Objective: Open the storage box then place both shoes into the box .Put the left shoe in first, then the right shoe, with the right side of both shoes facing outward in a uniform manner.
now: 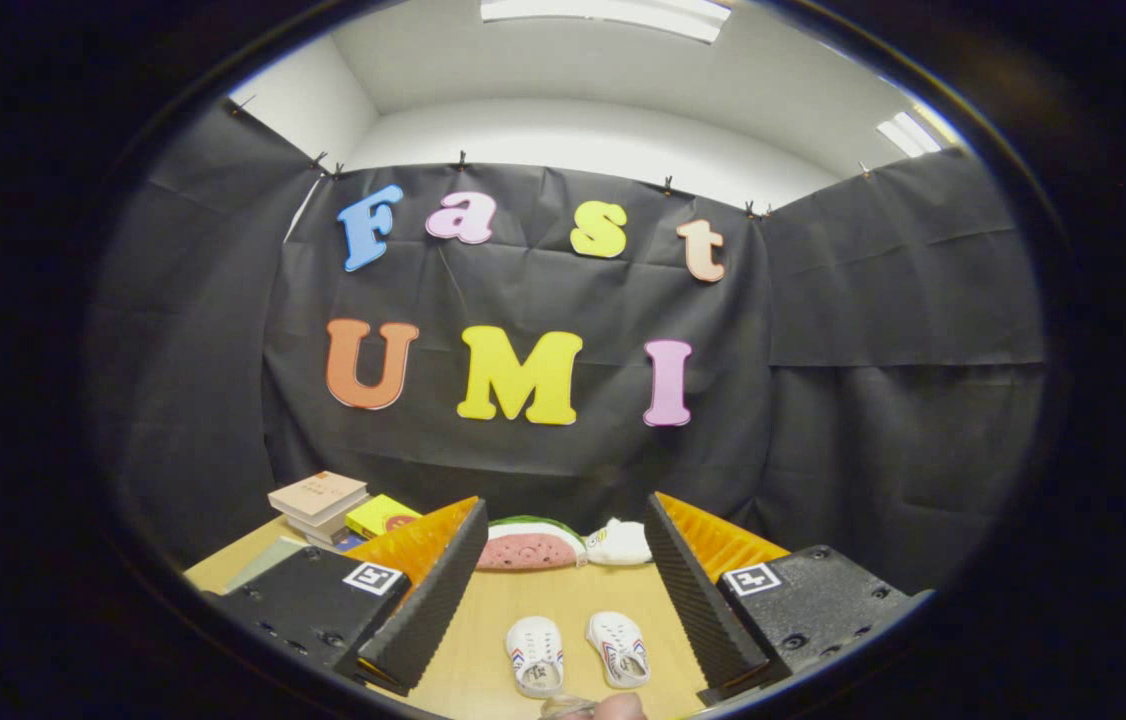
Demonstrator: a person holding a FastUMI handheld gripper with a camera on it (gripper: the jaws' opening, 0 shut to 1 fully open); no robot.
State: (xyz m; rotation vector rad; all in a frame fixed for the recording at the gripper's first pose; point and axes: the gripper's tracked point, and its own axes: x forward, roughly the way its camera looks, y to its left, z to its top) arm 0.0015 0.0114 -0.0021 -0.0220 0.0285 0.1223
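Two small white shoes lie side by side on the wooden table, toes pointing away from me: one shoe (535,655) on the left, the other shoe (618,648) on the right. Both lie between the fingers of my gripper (563,580), which stands open and holds nothing. The gripper hovers above and in front of the shoes. A bit of a hand (613,706) shows just below the shoes.
At the back of the table (503,610), against the black cloth wall, lie a watermelon-slice toy (530,545) and a white soft thing (618,543). A stack of books (318,505) and a yellow box (380,515) sit at the back left.
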